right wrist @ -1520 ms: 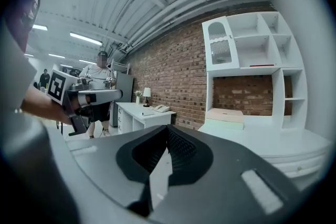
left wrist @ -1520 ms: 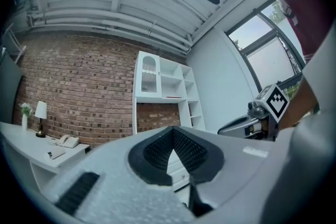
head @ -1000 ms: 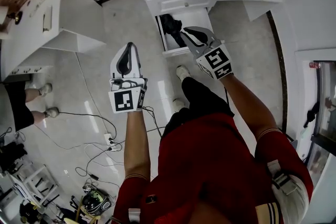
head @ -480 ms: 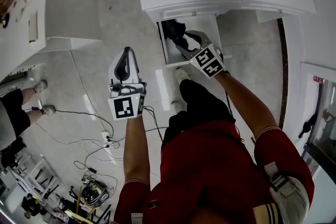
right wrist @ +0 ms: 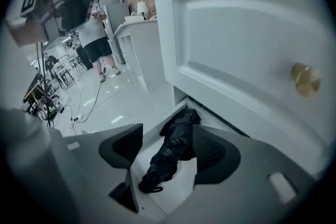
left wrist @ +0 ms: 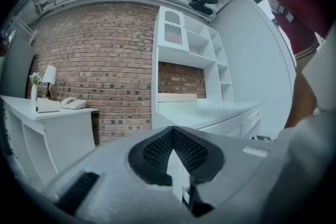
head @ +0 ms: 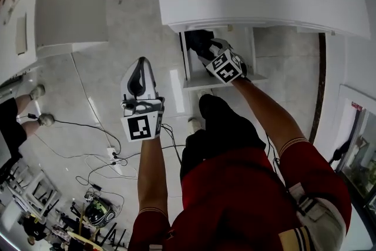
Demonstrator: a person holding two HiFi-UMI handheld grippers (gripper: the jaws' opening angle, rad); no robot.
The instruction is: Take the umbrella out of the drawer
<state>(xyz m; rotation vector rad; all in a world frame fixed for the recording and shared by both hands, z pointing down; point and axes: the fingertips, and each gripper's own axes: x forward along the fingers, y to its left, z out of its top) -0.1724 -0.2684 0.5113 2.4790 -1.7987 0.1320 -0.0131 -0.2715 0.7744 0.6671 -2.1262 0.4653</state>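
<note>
My right gripper (right wrist: 167,152) tips down over the open drawer (right wrist: 173,194). Its dark, ribbed fingers (right wrist: 212,153) are opening and grip nothing. The umbrella (right wrist: 178,131) lies on the drawer's floor just beyond them. It shows in the gap between the two pads, and I cannot tell whether either touches it. It is a folded black bundle of crumpled, slightly shiny cloth, narrow at the near end, where a thin loop curls out, and bulkier at the far end. The drawer is smooth and white with straight walls. Above it sits a white panelled front (right wrist: 236,44) with a round brass knob (right wrist: 305,80). My left gripper (left wrist: 172,136) hangs level off to the side, its mesh-textured fingers (left wrist: 155,152) pressed together on nothing. Past them stand a white desk (left wrist: 52,128) and a rough brick wall (left wrist: 100,60).
</note>
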